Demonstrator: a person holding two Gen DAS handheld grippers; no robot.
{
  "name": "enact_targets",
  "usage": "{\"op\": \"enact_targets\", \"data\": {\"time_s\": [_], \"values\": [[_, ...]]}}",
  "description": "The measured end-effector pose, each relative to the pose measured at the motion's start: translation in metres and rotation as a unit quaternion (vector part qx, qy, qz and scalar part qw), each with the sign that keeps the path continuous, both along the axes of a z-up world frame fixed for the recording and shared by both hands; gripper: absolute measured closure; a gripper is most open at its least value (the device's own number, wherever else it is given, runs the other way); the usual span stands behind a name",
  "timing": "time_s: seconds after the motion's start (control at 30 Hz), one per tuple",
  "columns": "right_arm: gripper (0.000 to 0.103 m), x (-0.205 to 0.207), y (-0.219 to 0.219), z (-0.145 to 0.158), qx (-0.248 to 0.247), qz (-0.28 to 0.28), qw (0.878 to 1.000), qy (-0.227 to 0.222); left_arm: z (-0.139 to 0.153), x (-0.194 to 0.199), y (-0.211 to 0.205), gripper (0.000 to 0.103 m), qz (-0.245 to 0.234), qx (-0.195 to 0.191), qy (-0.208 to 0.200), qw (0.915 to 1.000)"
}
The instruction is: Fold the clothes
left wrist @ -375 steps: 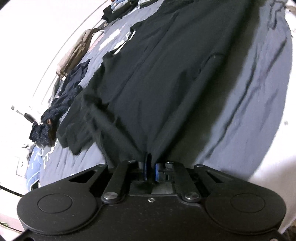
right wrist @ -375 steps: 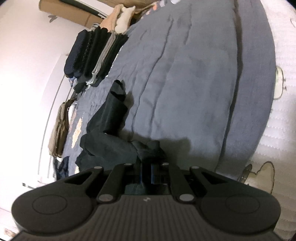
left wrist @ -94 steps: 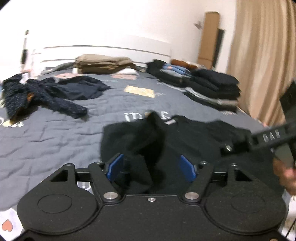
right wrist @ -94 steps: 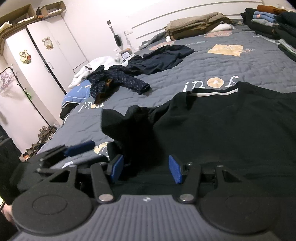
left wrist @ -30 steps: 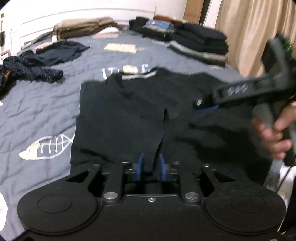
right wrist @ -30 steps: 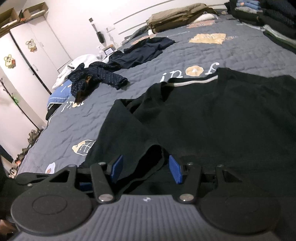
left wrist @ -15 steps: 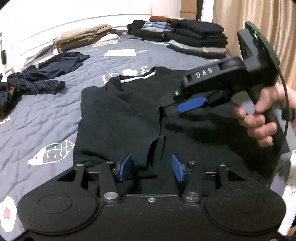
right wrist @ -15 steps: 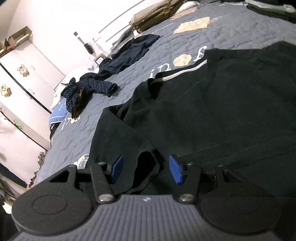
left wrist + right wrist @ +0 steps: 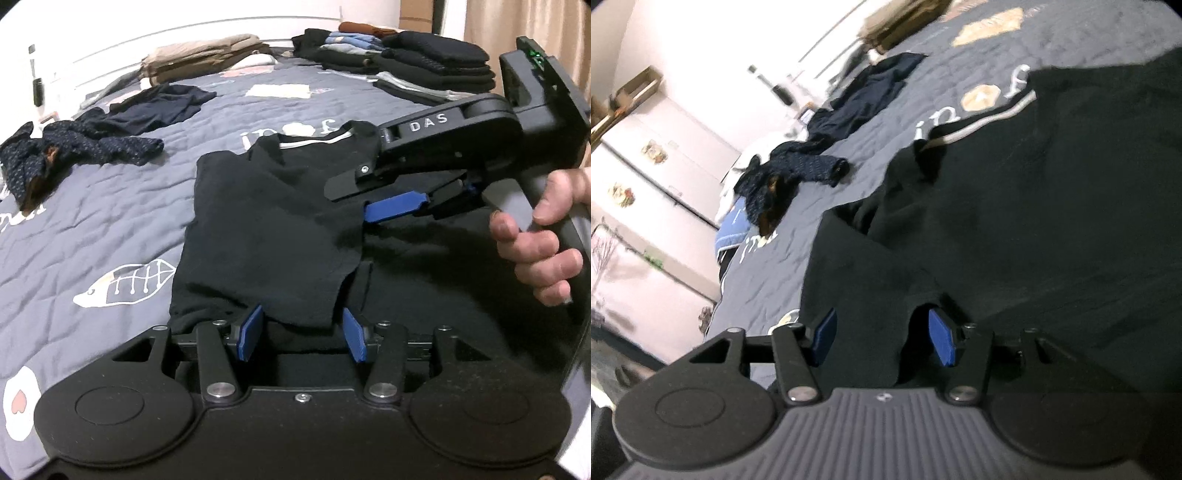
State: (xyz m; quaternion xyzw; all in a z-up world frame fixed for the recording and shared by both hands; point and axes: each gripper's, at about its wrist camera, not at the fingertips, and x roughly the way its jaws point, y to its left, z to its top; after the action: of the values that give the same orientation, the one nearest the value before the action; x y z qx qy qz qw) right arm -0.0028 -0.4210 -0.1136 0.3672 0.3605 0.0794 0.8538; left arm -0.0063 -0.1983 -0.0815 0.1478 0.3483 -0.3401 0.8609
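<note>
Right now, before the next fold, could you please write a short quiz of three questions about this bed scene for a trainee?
1. True or false: the black T-shirt lies spread on the grey quilt.
2. Which pile stands at the far right of the bed: A) the folded dark clothes, B) towels, C) pillows?
3. Fill in: the pads of the left claw are coloured ____.

Key: 1 true. 2 A. 3 blue. Note: a fold of the shirt lies between the pads of the right claw, whose jaws are closing but do not press it yet.
</note>
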Motion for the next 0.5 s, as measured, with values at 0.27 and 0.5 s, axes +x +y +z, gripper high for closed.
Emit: {"op": "enact_targets", "data": {"time_s": [0.27, 0.5], "values": [[0.102, 0.024, 0.0, 0.01, 0.011, -0.021, 0.999, -0.029, 0.006, 0.004, 0.007, 0.085, -0.002, -0.021, -0.015, 0.9997], [0.102, 0.082, 0.044, 0.065, -0.005, 0.036, 0.996, -0.085, 0.033, 0.03, 0.047, 0.086, 0.116, -0.082, -0.066, 0.9877]]}}
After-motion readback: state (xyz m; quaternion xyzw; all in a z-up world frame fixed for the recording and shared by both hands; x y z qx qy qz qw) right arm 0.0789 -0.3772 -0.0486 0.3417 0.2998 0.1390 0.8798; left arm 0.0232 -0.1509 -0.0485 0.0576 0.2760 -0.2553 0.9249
